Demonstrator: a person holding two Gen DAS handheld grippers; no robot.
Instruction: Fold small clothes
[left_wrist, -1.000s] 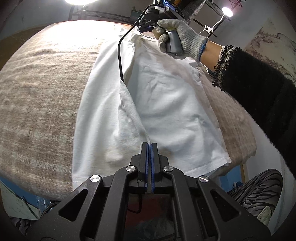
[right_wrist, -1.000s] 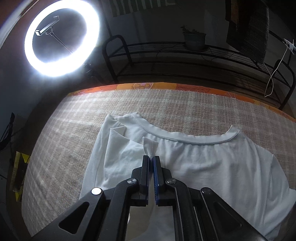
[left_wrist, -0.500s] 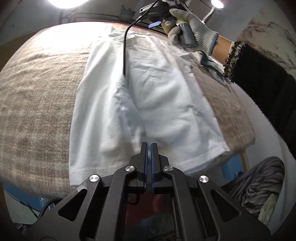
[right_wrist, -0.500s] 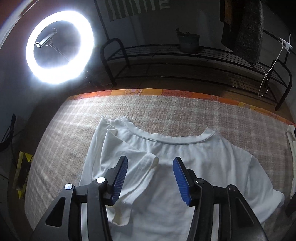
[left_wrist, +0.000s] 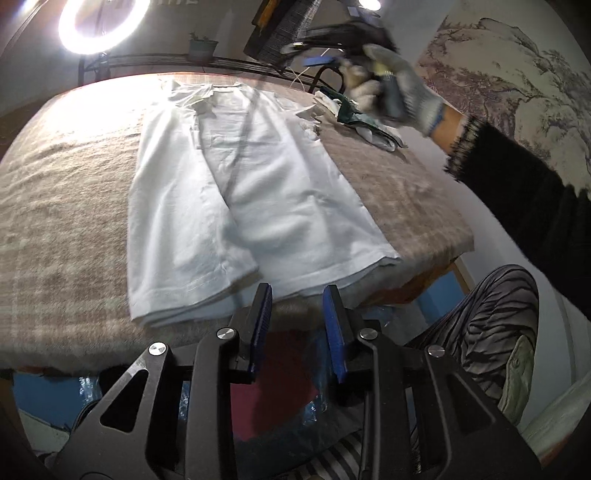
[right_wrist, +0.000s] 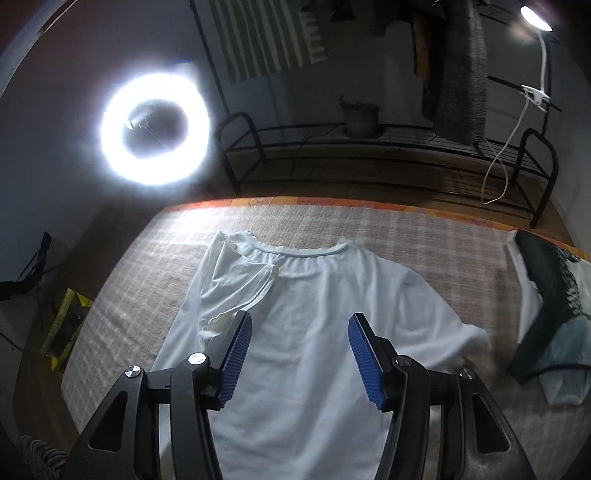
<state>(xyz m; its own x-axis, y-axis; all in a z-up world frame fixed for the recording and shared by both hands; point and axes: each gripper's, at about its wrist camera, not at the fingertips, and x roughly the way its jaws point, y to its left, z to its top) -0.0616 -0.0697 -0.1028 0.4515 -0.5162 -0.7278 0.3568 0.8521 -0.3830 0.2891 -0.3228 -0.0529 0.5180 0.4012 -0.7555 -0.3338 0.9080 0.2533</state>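
Left gripper (left_wrist: 297, 325): jaws partly apart, nothing in them, sitting just off the near edge of the table, right by the shirt's hem.
Right gripper (right_wrist: 300, 356): spread wide, holding nothing, hanging over the middle of the shirt; its gloved hand (left_wrist: 400, 90) looks blurry from the left wrist cam.
Shirt (left_wrist: 236, 184): plain white tee, flat on the plaid blanket (left_wrist: 62, 192), neckline at the far end, hem at the near edge. One side's already folded in lengthwise with its sleeve (right_wrist: 243, 284) tucked over the body; the other sleeve sticks out flat.
Wrinkles: a few soft ones, mostly smooth.
Pile (right_wrist: 550, 306): other clothes, dark and light, at the table's right corner, apart from the shirt.
Containers: can't make out any.
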